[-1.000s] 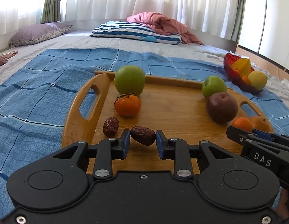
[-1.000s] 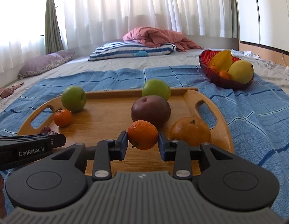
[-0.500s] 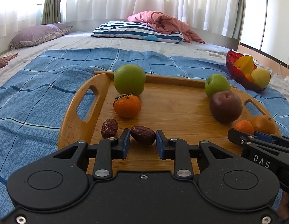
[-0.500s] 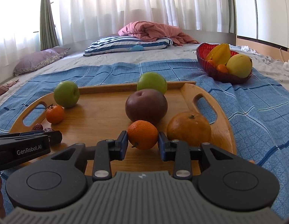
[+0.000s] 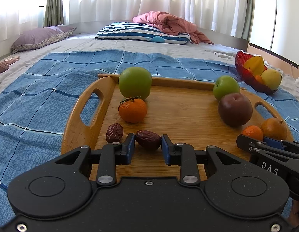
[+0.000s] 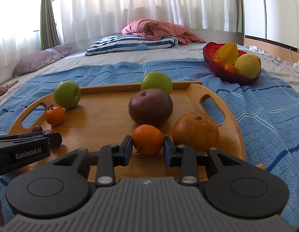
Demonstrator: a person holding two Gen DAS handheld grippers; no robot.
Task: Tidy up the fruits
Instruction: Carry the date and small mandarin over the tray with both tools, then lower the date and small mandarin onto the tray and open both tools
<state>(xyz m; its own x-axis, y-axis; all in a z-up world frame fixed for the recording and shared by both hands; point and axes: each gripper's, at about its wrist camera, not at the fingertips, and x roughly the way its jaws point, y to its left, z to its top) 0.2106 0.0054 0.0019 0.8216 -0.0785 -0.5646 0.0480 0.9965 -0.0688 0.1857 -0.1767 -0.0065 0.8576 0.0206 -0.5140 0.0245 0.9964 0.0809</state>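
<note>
Left gripper [image 5: 148,147] fingers clamp a dried date [image 5: 148,140] at the wooden tray [image 5: 180,114] near edge; right gripper [image 6: 147,148] grips a small mandarin [image 6: 147,139] — both probably bound for the red bowl [image 6: 225,75] beyond the tray.

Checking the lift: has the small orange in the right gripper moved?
Yes. The small orange, clamped in the right gripper, has risen and shifted left against the dark plum.

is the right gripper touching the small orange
Touching. In the right wrist view both pads of the right gripper press against the sides of the small orange, with no gap showing on either side.
</note>
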